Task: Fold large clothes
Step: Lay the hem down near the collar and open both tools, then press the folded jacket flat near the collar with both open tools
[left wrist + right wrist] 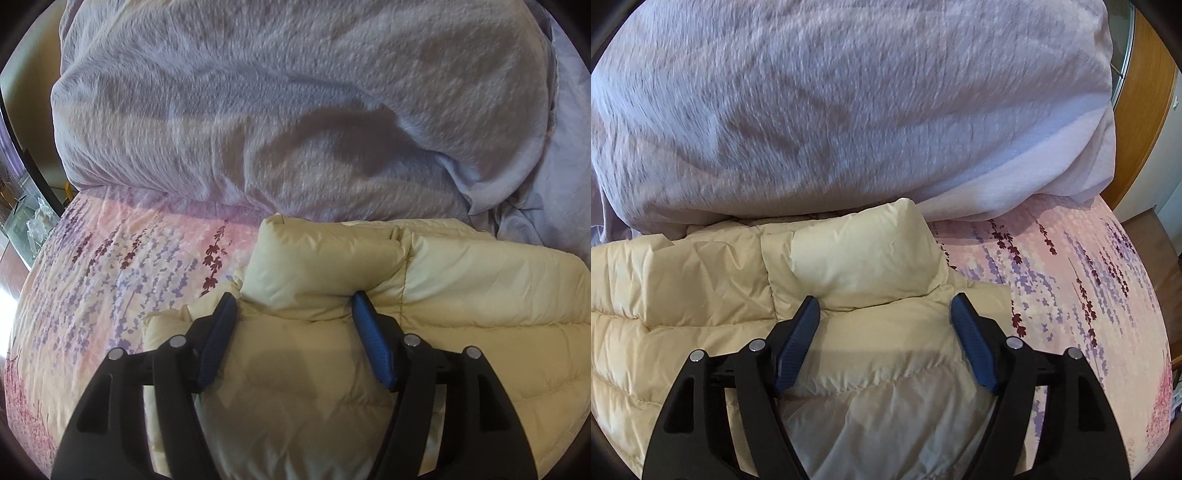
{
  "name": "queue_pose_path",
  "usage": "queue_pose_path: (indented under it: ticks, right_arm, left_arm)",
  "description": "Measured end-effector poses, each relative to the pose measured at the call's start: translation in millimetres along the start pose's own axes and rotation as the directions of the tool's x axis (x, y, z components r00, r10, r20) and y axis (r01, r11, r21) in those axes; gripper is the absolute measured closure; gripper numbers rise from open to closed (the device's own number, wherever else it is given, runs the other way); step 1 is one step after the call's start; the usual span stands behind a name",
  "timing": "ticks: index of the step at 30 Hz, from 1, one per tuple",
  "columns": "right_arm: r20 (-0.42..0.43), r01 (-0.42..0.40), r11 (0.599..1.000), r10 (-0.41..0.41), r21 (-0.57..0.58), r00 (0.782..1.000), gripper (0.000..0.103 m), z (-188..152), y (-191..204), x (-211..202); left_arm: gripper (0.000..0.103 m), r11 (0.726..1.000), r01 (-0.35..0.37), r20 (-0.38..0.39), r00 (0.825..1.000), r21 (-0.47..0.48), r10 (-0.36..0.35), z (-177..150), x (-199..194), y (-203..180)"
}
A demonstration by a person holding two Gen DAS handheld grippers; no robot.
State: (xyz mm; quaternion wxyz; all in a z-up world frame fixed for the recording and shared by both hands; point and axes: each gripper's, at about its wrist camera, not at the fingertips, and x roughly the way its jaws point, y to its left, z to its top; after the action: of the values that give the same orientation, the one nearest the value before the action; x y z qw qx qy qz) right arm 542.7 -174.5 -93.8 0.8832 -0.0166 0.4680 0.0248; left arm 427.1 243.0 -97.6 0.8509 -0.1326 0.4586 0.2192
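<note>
Cream puffer jacket lies flat on floral bedspread, far edge just beside heaped lavender duvet. L gripper and R gripper both released, jaws spread, nothing pinched; each poised over a folded-in end panel. Step, prob.: between folds, one fold laid. Next: pinch near edge w/ both, carry it over evenly; slick fabric may slip.

1. The cream puffer jacket runs off the lower picture edges; its far hem slips under the lavender blanket.
2. That blanket is blurred, its top cut off.
3. Left of the blanket, small shelf objects are unreadable.
</note>
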Motion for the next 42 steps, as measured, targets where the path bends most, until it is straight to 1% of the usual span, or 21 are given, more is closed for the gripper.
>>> queue_pose_path:
  ticks: [8,18,34,42]
  right_arm:
    - [0.008,0.0,1.0,0.0,0.001,1.0,0.019,0,2,13]
    - [0.003,-0.012,1.0,0.011,0.014,1.0,0.011,3,-5,31]
    - [0.005,-0.005,1.0,0.005,0.013,1.0,0.009,3,-9,46]
    - [0.006,-0.003,1.0,0.002,0.01,1.0,0.009,-2,-1,47]
  left_arm:
    - [0.031,1.0,-0.003,-0.001,1.0,-0.006,0.003,-4,6,-1]
    - [0.025,1.0,-0.011,-0.004,1.0,0.002,0.011,-8,14,-8]
    - [0.021,1.0,-0.012,-0.001,1.0,0.003,0.012,-11,14,-5]
    - [0.021,1.0,-0.014,0.0,1.0,0.005,0.014,-12,15,-6]
